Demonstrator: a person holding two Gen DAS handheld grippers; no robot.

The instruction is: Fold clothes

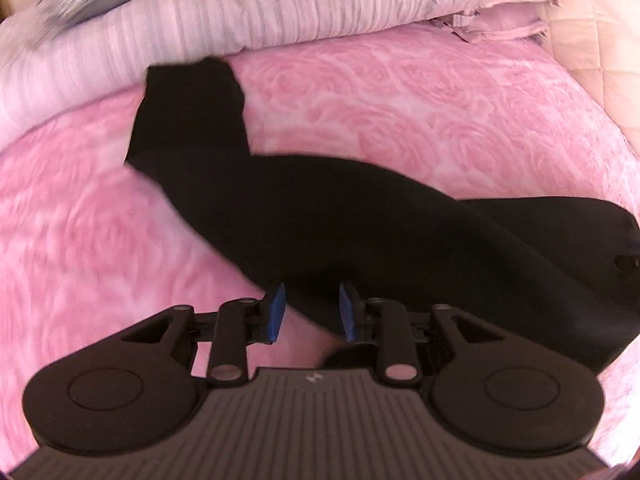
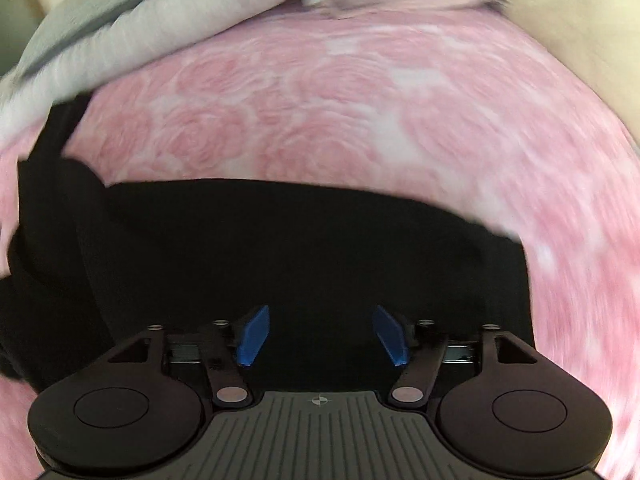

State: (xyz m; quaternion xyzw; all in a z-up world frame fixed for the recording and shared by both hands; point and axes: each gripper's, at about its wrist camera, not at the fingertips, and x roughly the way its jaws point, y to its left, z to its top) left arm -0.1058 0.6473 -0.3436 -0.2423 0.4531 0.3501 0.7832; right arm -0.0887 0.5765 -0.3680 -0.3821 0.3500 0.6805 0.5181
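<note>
Left gripper (image 1: pixel 311 312) and right gripper (image 2: pixel 322 334) gape empty above black garment (image 1: pixel 304 216).

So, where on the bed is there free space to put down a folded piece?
The pink rose bedspread is bare beyond the black garment, up to the striped duvet and pillow. Another bare patch lies left of the garment. It is crowded near both tools, where the garment spreads, and along the heaped duvet.

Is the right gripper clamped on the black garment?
No: the right gripper has its jaws spread wide above the black garment, pinching nothing.
</note>
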